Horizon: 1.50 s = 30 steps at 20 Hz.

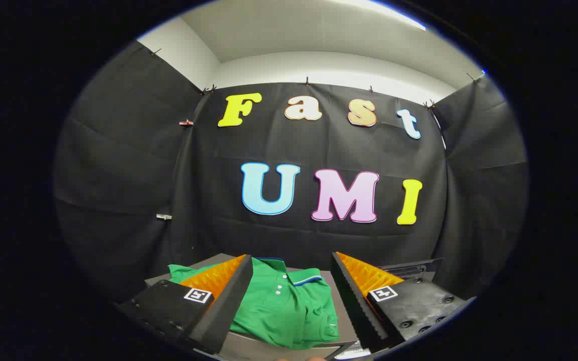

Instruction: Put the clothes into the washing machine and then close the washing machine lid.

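Observation:
A green polo shirt [284, 308] with white buttons and a striped collar lies crumpled on a grey table top [336, 291]. My gripper [291, 263] stands open above it, its two fingers wide apart with the shirt showing in the gap between and below them. Neither finger touches the cloth. Part of the shirt is hidden behind the left finger [221, 301].
The black cloth wall of the booth rises just beyond the table. A dark flat edge [412, 268] shows past the right finger, by the table's far side. White walls and ceiling show above the cloth.

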Available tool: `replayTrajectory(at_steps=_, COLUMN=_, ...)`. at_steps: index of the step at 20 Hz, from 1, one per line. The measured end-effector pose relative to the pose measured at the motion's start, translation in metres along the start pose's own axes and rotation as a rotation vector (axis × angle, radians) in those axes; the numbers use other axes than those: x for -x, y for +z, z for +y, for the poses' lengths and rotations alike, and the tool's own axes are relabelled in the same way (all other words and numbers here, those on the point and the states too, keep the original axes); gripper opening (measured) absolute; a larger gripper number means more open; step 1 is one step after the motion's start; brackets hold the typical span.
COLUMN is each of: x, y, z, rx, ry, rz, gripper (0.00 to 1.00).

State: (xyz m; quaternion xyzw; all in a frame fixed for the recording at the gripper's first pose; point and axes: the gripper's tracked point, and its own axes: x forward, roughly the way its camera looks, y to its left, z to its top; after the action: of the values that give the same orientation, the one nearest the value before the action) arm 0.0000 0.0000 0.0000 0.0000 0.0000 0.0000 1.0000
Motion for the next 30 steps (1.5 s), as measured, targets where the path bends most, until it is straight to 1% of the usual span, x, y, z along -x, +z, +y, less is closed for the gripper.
replayTrajectory(at_steps=2, x=-0.001, y=0.004, z=-0.002, rx=-0.003, ry=-0.007, rz=-0.005, gripper=0.98)
replayTrajectory(at_steps=12, x=0.002, y=0.013, z=0.004, rx=0.017, ry=0.02, rz=-0.013, gripper=0.98)
replayTrajectory(at_steps=16, x=-0.001, y=0.018, z=0.003, rx=-0.019, ry=0.018, rz=-0.013, gripper=0.98)
replayTrajectory(at_steps=21, x=-0.003, y=0.014, z=0.0, rx=-0.025, ry=0.009, rz=-0.003, gripper=0.98)
replayTrajectory(at_steps=25, x=-0.005, y=-0.004, z=0.004, rx=0.017, ry=0.03, rz=0.041, gripper=0.98)
replayTrajectory(at_steps=28, x=-0.012, y=-0.026, z=0.018, rx=-0.03, ry=0.097, rz=0.128, gripper=0.98)
replayTrajectory(at_steps=30, x=-0.024, y=-0.042, z=0.016, rx=-0.028, ry=0.097, rz=0.19, gripper=0.98)
